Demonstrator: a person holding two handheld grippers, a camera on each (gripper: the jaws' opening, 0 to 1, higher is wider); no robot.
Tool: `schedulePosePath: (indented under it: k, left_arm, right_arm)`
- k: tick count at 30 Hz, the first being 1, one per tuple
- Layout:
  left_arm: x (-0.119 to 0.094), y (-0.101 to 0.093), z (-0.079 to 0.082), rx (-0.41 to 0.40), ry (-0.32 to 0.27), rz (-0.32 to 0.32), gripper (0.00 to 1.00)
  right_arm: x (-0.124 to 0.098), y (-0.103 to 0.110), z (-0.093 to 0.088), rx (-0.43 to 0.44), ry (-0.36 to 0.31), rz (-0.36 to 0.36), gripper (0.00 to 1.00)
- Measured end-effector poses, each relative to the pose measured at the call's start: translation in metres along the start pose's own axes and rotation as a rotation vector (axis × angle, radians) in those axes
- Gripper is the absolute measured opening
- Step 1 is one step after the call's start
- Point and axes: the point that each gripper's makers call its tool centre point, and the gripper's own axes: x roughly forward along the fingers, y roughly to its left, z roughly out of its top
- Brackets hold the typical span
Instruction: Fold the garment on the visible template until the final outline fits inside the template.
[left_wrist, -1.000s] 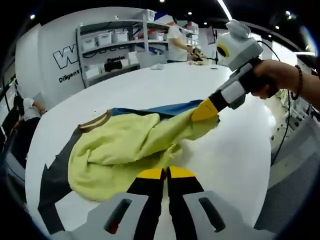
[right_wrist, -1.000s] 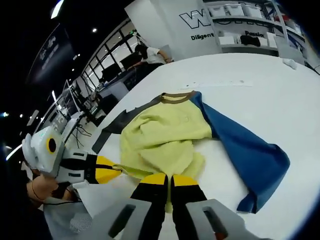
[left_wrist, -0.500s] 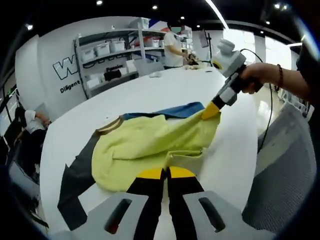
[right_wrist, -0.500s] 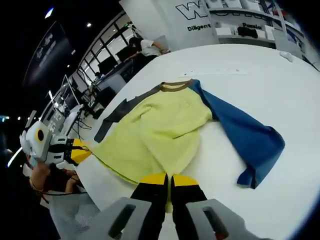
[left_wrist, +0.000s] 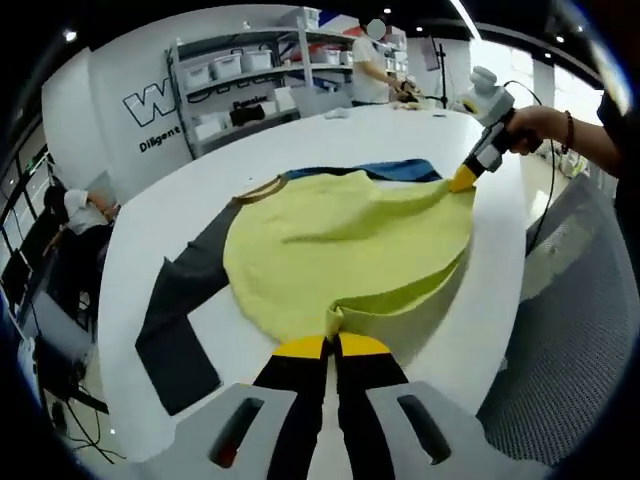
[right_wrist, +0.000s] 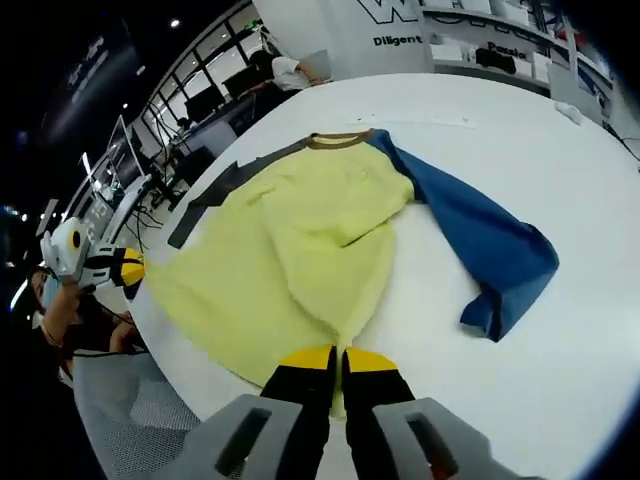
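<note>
A yellow long-sleeved shirt with a brown collar (left_wrist: 345, 250) is lying spread across a round white bench (left_wrist: 300, 150), filling the middle of the left gripper view. Its dark grey sleeve (left_wrist: 180, 310) is stretching toward the lower left of that frame, and a strip of its blue sleeve (left_wrist: 400, 170) is showing along the upper edge of the yellow fabric.

The left gripper (left_wrist: 332, 346) is rising from the bottom centre, its yellow-tipped black fingers (left_wrist: 300, 347) clenched on the shirt's near hem. At the upper right, the right gripper (left_wrist: 462, 182), held by a person's hand (left_wrist: 530, 125), is pinching the far corner of the hem.

In the right gripper view the shirt (right_wrist: 290, 250) is running from the centre toward the bottom, with the blue sleeve (right_wrist: 480, 240) folded out on the bench (right_wrist: 560, 330) at the right. The right gripper's (right_wrist: 336, 358) fingers (right_wrist: 305, 360) are closed on the hem at the bottom centre. The left gripper (right_wrist: 125, 268) is sitting at the left edge, holding the opposite corner.

White shelving (left_wrist: 240, 80) is standing in the background at the upper left of the left gripper view.
</note>
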Motion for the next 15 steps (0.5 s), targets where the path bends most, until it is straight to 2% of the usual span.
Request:
schedulePosePath:
  k: [10, 15]
  left_arm:
    - [0.004, 0.004, -0.027, -0.011, 0.054, 0.027, 0.06]
    - [0.004, 0.006, -0.037, -0.02, 0.075, 0.043, 0.06]
  right_arm:
    - [0.014, 0.01, -0.028, -0.036, 0.048, 0.0, 0.0]
    - [0.017, 0.015, -0.033, -0.059, 0.05, 0.003, 0.0]
